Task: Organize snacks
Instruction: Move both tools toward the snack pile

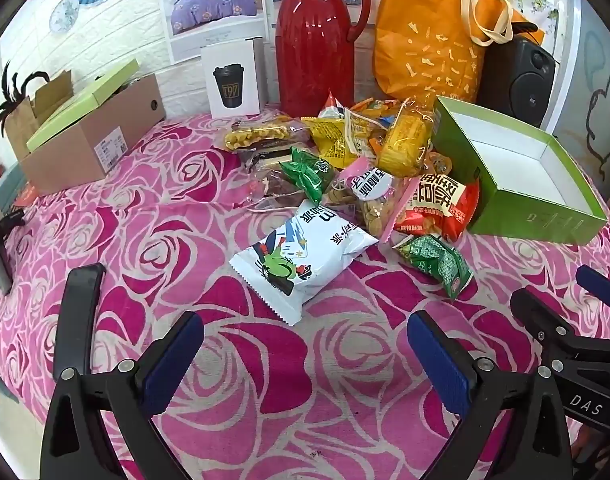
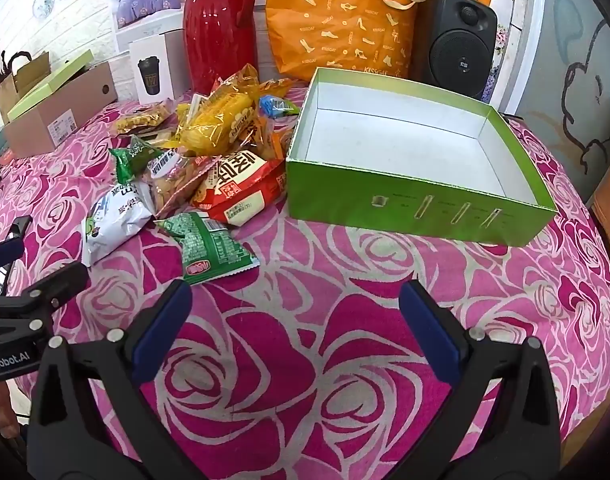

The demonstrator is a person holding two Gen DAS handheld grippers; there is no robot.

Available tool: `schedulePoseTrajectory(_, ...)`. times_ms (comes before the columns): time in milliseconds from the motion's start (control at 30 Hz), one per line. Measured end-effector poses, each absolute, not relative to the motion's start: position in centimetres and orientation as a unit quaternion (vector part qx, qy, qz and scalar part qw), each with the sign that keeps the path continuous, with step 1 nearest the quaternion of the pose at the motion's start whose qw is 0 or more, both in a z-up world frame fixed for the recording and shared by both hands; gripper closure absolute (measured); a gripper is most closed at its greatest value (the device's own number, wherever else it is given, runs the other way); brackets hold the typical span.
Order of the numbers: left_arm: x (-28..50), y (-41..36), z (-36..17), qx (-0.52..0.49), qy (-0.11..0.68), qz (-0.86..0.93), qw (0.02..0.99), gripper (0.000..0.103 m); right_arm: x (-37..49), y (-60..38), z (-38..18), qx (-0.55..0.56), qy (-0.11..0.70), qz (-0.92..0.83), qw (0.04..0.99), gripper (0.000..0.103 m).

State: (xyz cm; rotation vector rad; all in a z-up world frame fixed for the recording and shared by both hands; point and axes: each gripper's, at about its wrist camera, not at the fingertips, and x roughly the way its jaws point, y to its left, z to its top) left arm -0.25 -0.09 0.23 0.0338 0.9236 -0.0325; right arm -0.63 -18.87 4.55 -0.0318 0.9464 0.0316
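Right wrist — green box (image 2: pixel 405 204) slots, unseen left

Both tools over tabletop (image 2: pixel 345 380), side by side: left tool (image 1: pixel 305 360), right tool (image 2: pixel 295 328). Snack pile (image 1: pixel 345 168) ahead of left tool, ahead-left of right tool. White packet (image 1: pixel 301 256) nearest left tool, at the pile's front. Open box (image 2: pixel 405 208) ahead of right tool, just right of pile. Thermos (image 1: pixel 317 36), tote bag (image 1: pixel 433 40), speaker (image 2: pixel 457 40) behind pile and box. Cardboard box (image 1: pixel 93 136) far left.
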Motion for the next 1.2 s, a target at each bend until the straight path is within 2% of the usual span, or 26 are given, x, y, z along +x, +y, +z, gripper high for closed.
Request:
schedulePoseTrajectory(767,-1.5,0.3,0.5,0.014,0.44,-0.009,0.898,0.0,-2.7,-18.8,4.4,0.036,0.444,0.084,0.892,0.0)
schedulePoseTrajectory(1200,0.2,2.0,0.1,0.003,0.442,-0.027,0.896,0.0,-1.5,-17.7,2.9,0.029,0.473,0.119,0.873,0.0)
